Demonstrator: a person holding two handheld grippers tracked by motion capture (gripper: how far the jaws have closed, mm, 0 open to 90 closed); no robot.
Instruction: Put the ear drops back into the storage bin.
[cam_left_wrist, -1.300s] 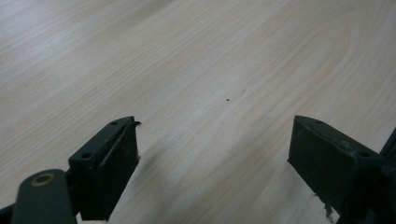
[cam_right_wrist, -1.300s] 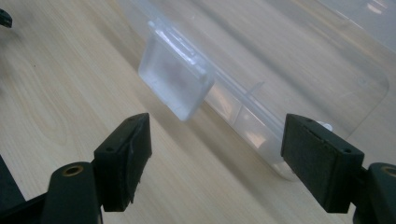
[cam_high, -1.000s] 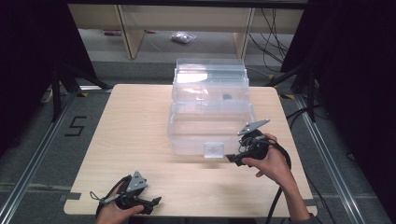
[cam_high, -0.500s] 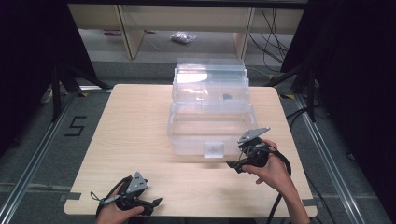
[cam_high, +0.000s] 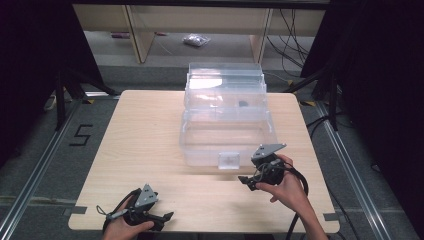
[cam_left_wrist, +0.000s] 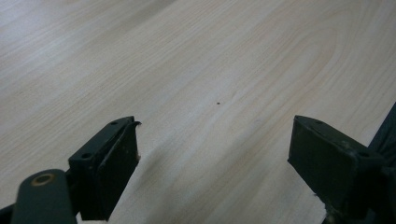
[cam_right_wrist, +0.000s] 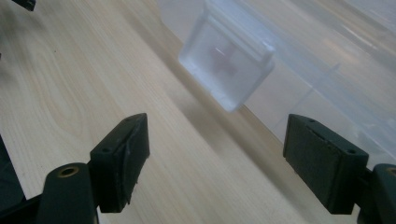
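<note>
Right gripper (cam_right_wrist: 215, 154) gapes wide, empty, seemingly just short of the box latch (cam_right_wrist: 227, 59).

1. A dark figure "5" (cam_high: 81, 135) stands on the grey floor (cam_high: 30, 150), marked just off the table's edge (it reads upright from the person's side); it lies well apart from the left gripper (cam_high: 167, 216), farther from the person and out past that gripper's outer side, and farther still from the right gripper (cam_high: 242, 179).
2. Nothing else can be read; the clear box (cam_high: 227, 125) by the right gripper bears no legible writing.
</note>
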